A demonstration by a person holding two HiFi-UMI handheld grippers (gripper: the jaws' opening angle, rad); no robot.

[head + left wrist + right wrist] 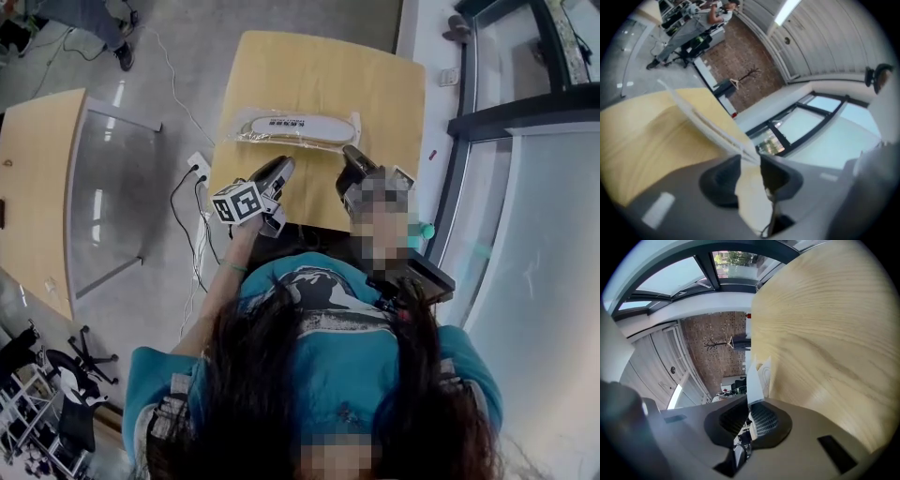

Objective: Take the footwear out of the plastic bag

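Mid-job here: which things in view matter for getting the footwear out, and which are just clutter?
Job: plastic bag, footwear inside it, right gripper (jaws shut on the bag's edge), left gripper (jaws open), table.
Lying about: power strip, cables.

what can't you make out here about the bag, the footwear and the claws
- Print on the plastic bag: too small, head view.
- Footwear: one or a pair, overlapping inside the bag, head view.
- Left claw: whether it touches the bag's edge, blurred in the left gripper view.
- Right claw: rear covered by a mosaic patch, head view.
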